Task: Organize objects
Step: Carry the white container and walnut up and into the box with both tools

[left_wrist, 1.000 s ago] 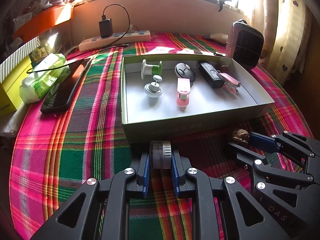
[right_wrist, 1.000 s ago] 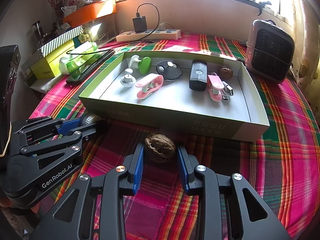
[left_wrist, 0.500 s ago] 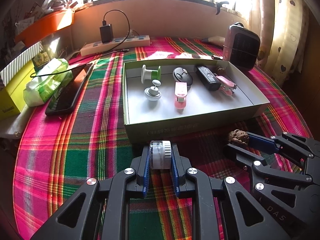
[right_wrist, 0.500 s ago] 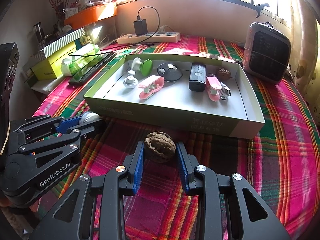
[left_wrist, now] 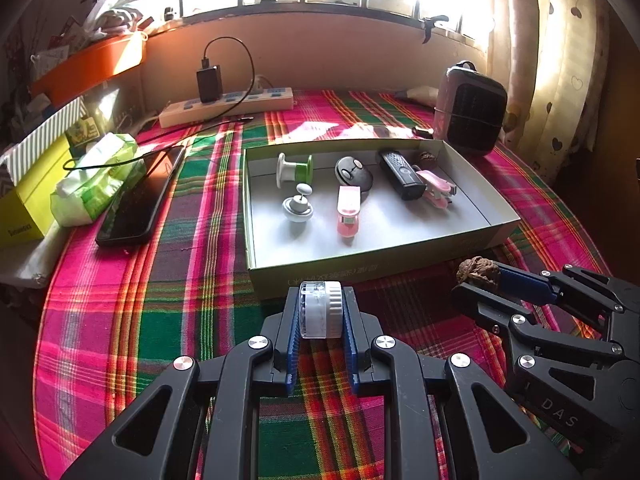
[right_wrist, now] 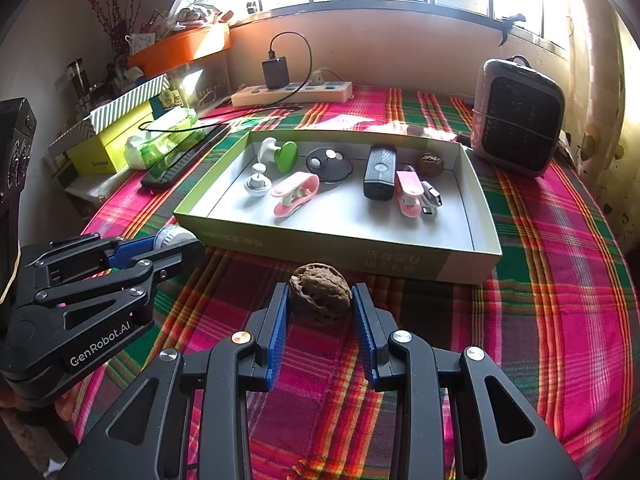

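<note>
Surface: I see a table point(left_wrist: 192, 320) under a pink, green and red plaid cloth.
Centre: open shallow box point(left_wrist: 372, 268) sits flat on the cloth.
Left edge: black phone point(left_wrist: 136, 204), wipes pack point(left_wrist: 92, 184) beside it, yellow-green box point(left_wrist: 28, 204) further out.
Far side: white power strip point(left_wrist: 228, 106) with black charger point(left_wrist: 209, 83) plugged in.
Far right: small heater point(left_wrist: 470, 110) stands upright, just behind the box corner.

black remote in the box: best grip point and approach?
Take the black rectangular remote across its narrow width at mid-length, claw coming from above. It lies flat on the floor of the shallow cardboard box, long axis running front to back. The pink clip crowds its right flank, so space is probably tight there.
</note>
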`<act>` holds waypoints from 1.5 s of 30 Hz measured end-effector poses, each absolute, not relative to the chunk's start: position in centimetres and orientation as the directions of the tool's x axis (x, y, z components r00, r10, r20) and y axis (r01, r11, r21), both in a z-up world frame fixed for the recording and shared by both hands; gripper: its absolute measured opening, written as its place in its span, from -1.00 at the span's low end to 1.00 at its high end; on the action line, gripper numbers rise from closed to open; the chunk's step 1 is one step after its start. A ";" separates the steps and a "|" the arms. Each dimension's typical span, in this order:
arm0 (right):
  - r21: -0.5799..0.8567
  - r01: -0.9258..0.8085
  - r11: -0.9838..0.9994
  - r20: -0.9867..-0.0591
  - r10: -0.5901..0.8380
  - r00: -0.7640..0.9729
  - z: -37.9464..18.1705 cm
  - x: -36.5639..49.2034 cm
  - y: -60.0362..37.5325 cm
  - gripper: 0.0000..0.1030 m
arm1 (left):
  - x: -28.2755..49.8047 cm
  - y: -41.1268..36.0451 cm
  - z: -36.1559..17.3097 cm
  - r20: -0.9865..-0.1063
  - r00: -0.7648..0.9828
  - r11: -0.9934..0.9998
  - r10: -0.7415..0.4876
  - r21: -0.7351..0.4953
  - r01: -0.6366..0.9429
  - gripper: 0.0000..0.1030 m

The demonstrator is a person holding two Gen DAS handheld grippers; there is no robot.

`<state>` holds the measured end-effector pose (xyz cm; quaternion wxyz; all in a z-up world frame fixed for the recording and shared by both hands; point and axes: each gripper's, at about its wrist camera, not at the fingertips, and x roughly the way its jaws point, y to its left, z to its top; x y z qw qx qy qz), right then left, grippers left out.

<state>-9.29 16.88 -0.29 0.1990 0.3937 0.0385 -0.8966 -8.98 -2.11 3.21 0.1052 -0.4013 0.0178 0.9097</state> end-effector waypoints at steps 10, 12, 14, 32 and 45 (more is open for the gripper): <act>0.075 0.371 -0.926 -0.701 -0.313 -0.640 1.0 -10.7 17.7 -0.37 | -10.2 -1.5 4.4 -0.724 -0.659 -0.971 0.207 -0.068 -0.230 -0.67; 0.078 0.370 -0.926 -0.700 -0.315 -0.641 1.2 -11.1 17.9 -0.37 | -10.6 -1.4 4.6 -0.723 -0.657 -0.969 0.216 -0.077 -0.233 -0.67; 0.074 0.370 -0.926 -0.700 -0.312 -0.642 1.3 -11.7 17.9 -0.37 | -11.1 -1.3 4.6 -0.724 -0.655 -0.969 0.217 -0.081 -0.233 -0.67; 0.049 0.399 -0.916 -0.701 -0.317 -0.639 1.4 -17.2 16.9 -0.37 | -14.5 -1.6 4.4 -0.727 -0.660 -0.976 0.190 -0.070 -0.204 -0.67; 0.032 0.433 -0.901 -0.739 -0.313 -0.597 0.0 -19.9 15.3 -0.37 | -15.6 -1.4 3.0 -0.751 -0.636 -0.978 0.180 -0.066 -0.198 -0.67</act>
